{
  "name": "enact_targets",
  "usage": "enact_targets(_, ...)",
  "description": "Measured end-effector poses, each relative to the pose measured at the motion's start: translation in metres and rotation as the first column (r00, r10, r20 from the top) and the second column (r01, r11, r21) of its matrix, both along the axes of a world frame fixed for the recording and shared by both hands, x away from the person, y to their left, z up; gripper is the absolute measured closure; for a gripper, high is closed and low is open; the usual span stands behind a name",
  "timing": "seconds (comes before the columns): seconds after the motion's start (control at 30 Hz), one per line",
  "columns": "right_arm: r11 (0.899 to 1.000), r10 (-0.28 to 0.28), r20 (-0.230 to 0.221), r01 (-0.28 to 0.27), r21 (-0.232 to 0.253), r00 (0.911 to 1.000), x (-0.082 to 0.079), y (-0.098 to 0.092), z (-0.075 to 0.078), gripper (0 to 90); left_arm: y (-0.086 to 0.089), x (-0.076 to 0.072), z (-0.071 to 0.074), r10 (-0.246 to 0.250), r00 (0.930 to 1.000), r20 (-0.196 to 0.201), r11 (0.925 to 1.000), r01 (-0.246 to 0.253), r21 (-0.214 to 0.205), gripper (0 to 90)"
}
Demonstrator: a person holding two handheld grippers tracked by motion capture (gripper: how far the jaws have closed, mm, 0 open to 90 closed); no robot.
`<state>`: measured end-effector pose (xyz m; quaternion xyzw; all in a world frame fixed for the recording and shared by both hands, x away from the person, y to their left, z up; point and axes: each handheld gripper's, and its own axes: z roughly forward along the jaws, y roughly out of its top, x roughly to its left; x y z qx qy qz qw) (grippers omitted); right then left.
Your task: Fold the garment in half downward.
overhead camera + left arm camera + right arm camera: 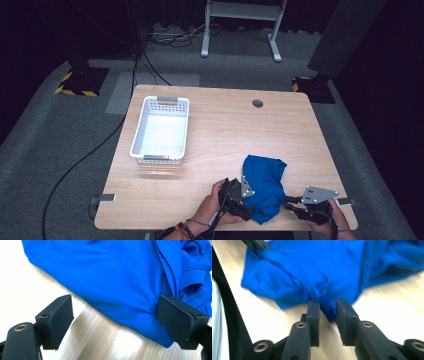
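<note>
Two grippers work at the near edge of the wooden table (220, 135), one in each of my hands. Farthest left, well apart from them, a white basket (161, 129) sits on the wood with its long side running away from me. Next comes my left gripper (239, 196), lying at the left edge of the blue cloth (265, 186); in its own view the jaws stand wide, the left pad over bare wood and the right pad against the hem of the cloth (120, 280), with nothing pinched between them. The cloth itself lies rumpled near the front edge, between both hands. At its right edge is my right gripper (292, 205), its jaws drawn close together with a bunched fold of the cloth (322, 277) between them. That view is blurred, so I would say the pads clasp the fold, though how firmly I cannot tell.
</note>
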<state>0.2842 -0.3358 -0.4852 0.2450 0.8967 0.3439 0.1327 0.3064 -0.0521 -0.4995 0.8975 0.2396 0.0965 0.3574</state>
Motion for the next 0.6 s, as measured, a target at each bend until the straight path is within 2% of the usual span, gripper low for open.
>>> enact_targets(0.07, 1.0, -0.012, -0.004, 0.012, -0.006, 0.9999, -0.002, -0.005, -0.002, 68.6, 0.005, -0.001, 0.002, -0.006, 1.0, 0.005, 1.0, 0.006, -0.005, 13.3)
enact_targets(0.17, 0.999, -0.043, 0.02, 0.043, -0.003, 0.9989, -0.002, -0.008, 0.002, 57.7, 0.015, -0.003, 0.006, -0.022, 0.9997, -0.013, 0.9995, 0.022, -0.024, 11.7)
enact_targets(0.2, 0.998, -0.056, 0.038, 0.057, -0.006, 0.9977, 0.0, -0.007, 0.005, 50.5, 0.018, -0.004, 0.007, -0.03, 0.9994, -0.016, 0.9992, 0.03, -0.027, 11.6)
enact_targets(0.27, 0.997, -0.083, 0.076, 0.083, 0.001, 0.9937, 0.004, -0.006, 0.014, 47.7, 0.019, -0.006, 0.008, -0.048, 0.9986, -0.022, 0.9985, 0.047, -0.027, 11.6)
enact_targets(0.4, 0.993, -0.111, 0.131, 0.106, 0.042, 0.9852, 0.018, 0.006, 0.035, 40.4, 0.008, -0.006, 0.007, -0.072, 0.9973, -0.014, 0.9973, 0.072, -0.015, 11.4)
enact_targets(0.43, 0.993, -0.114, 0.143, 0.109, 0.04, 0.9832, 0.023, 0.011, 0.039, 37.3, 0.004, -0.005, 0.007, -0.069, 0.9976, -0.012, 0.9976, 0.069, -0.013, 11.4)
enact_targets(0.5, 0.994, -0.112, 0.16, 0.108, 0.034, 0.9806, 0.033, 0.02, 0.045, 36.7, -0.001, -0.003, 0.006, -0.064, 0.9979, -0.007, 0.9977, 0.064, -0.021, 11.5)
enact_targets(0.6, 0.994, -0.108, 0.184, 0.108, 0.011, 0.977, 0.05, 0.031, 0.048, 34.9, -0.008, 0.0, 0.004, -0.069, 0.9976, 0.001, 0.9976, 0.069, -0.004, 11.6)
